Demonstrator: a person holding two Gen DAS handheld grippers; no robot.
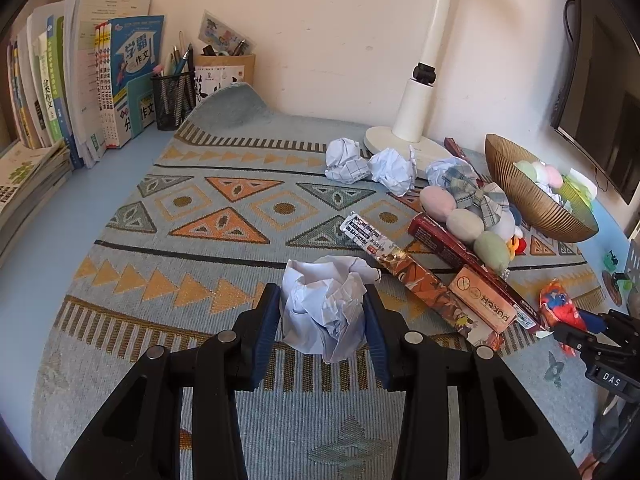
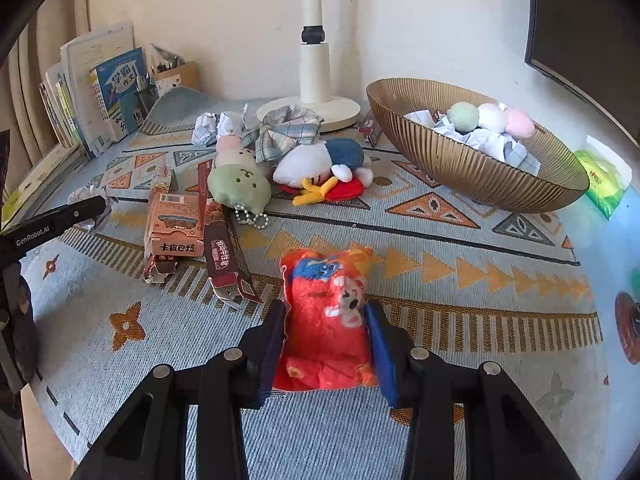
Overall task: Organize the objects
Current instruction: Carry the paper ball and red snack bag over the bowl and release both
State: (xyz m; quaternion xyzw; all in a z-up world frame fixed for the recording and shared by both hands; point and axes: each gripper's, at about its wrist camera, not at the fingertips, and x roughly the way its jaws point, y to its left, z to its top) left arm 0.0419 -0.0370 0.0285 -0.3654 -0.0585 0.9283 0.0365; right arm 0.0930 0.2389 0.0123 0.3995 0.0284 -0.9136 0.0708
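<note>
My left gripper (image 1: 322, 300) is shut on a crumpled white paper ball (image 1: 320, 320), its blue pads pressing both sides just above the patterned mat (image 1: 224, 216). In the right wrist view my right gripper (image 2: 326, 312) is shut on a red and orange plush toy (image 2: 320, 340) with a blue patch, low over the mat. The same toy (image 1: 558, 306) shows at the right edge of the left wrist view. A ribbed golden bowl (image 2: 460, 156) at the back right holds paper balls and pastel plush balls.
Flattened snack boxes (image 2: 172, 228) lie mid-mat, beside a heap of plush toys (image 2: 320, 160) and a plaid bow. More paper balls (image 1: 346, 158) rest by the white lamp base (image 1: 400, 140). Books (image 1: 120, 80) and a pen holder (image 1: 172, 98) line the back left.
</note>
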